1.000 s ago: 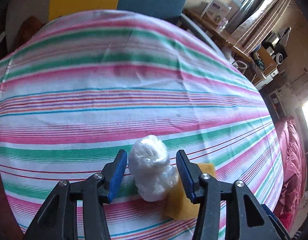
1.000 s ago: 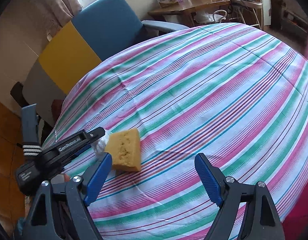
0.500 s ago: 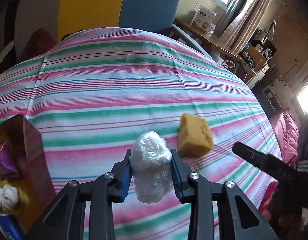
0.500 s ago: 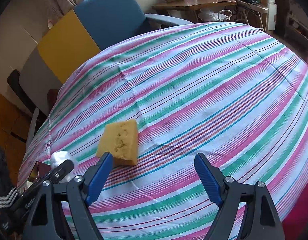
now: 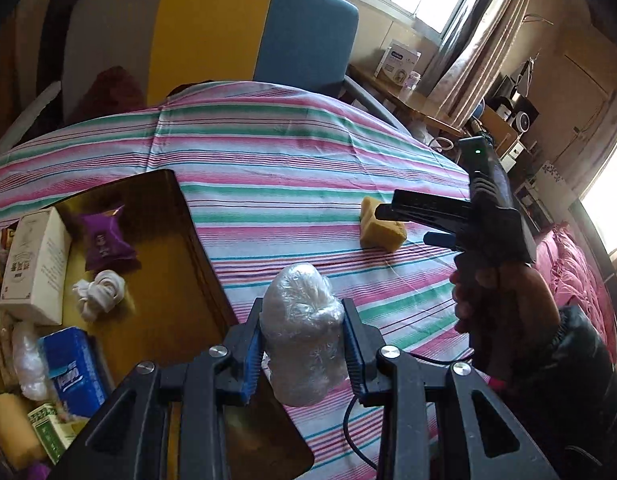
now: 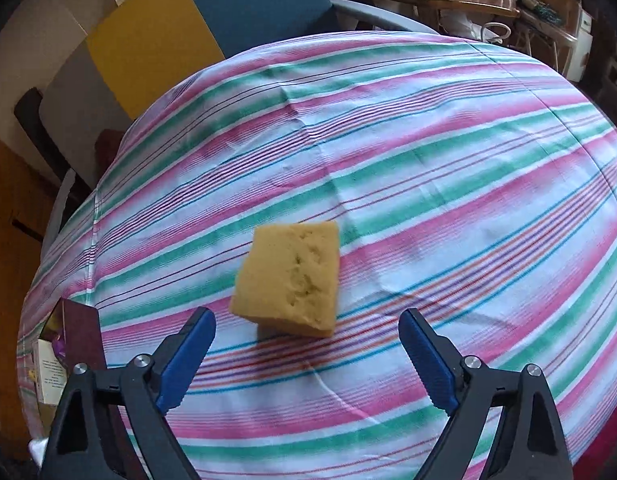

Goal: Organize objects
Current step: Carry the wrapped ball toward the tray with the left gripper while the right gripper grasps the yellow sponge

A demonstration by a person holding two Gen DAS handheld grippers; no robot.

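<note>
- The left claw (image 5: 304,344) is squeezing a plastic-wrapped bundle (image 5: 302,332) between its pads, above the edge of the box (image 5: 196,240).
- The right claw (image 6: 306,354) is gaping wide, its jaws having just been opening, nothing between them.
- The sponge (image 6: 290,278) is lying on the striped tabletop (image 6: 428,160), well right of the box.

Location type: a lived-in home, most likely a dining or living room. Indicators — a table under a pink, green and white striped cotton tablecloth (image 6: 428,152); a padded chair with grey, yellow and blue back panels (image 5: 212,32); pale patterned curtains (image 5: 472,52) at a bright window; a wooden side table (image 5: 412,100) carrying a white cardboard box (image 5: 398,62); a wooden shelf unit crowded with small appliances (image 5: 508,120) — ordinary household clutter throughout.
</note>
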